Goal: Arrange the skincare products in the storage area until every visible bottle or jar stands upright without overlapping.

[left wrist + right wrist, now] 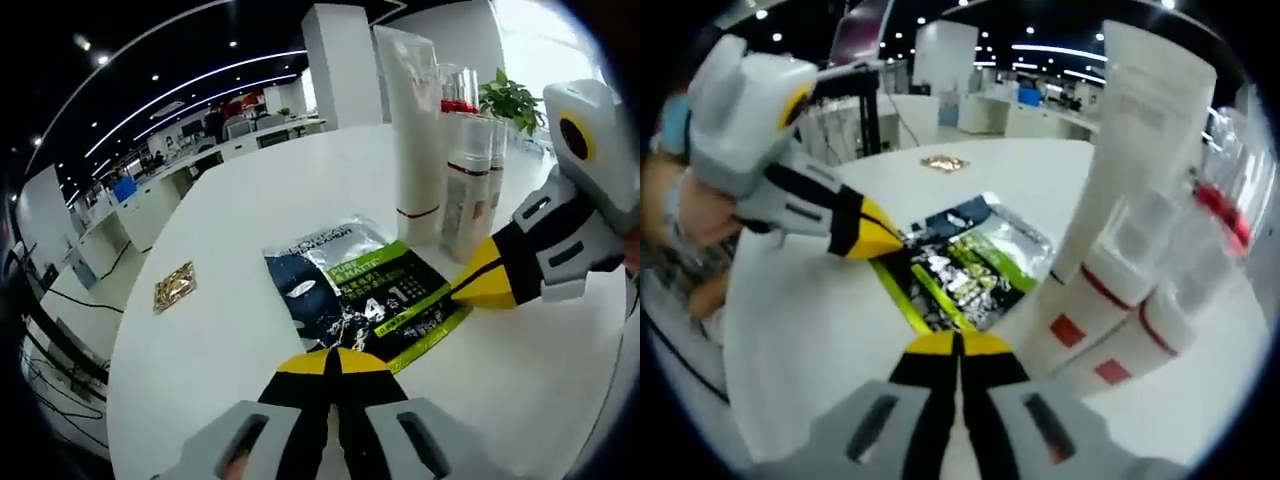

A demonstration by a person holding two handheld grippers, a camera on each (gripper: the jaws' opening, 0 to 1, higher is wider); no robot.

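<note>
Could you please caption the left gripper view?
Both tools pinch a sachet lying beside upright tubes on a white table.

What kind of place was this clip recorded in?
Most likely an open-plan office: long rows of white desks, ceiling strip lights and a green potted plant surround the round white table.

The right gripper (959, 345) is pointing its closed yellow tips at the near edge of a flat sachet (962, 262) lying on the white table (800, 330). The left gripper (885, 240) is reaching in, its tip touching the sachet's edge. A tall white tube (1120, 170) and smaller bottles (1140, 330) are standing just beside the sachet, while a small gold packet (944, 162) is lying well apart.
</note>
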